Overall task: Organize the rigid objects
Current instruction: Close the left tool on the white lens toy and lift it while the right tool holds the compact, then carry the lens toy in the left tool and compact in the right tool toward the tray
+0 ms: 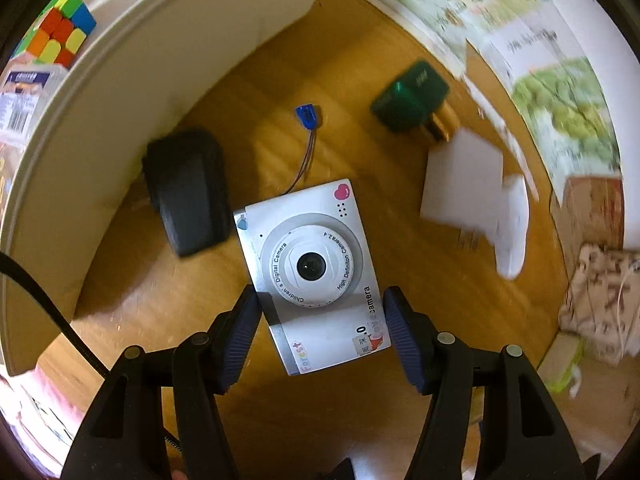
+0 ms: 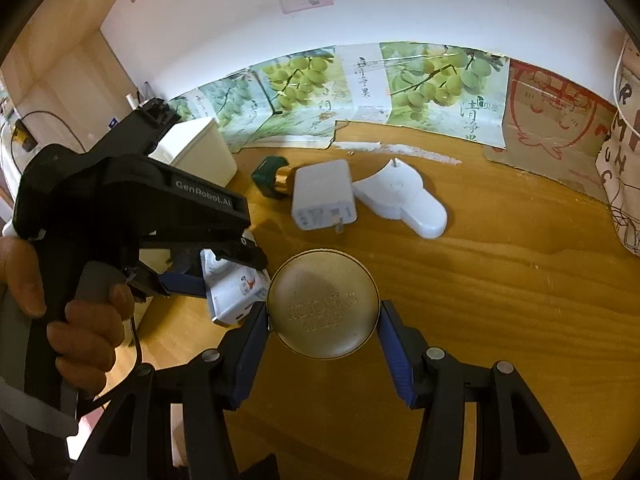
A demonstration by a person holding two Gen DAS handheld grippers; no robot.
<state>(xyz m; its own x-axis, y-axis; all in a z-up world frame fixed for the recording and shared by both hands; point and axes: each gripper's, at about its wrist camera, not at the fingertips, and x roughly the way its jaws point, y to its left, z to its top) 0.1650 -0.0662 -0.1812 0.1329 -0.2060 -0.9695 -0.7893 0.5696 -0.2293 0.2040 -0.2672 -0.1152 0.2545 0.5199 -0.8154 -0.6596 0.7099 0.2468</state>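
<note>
Left claw (image 1: 320, 334) grips camera (image 1: 310, 268); right claw (image 2: 323, 344) grips tin (image 2: 322, 304).

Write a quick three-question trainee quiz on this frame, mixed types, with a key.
1. True or false: the white camera sits between the fingers of the left gripper.
2. What do the right gripper fingers touch on both sides? A) a mug B) the round tin C) a spoon
3. Fill in: the plug beside the white charger is coloured ____.
Key: 1 true; 2 B; 3 green.
</note>
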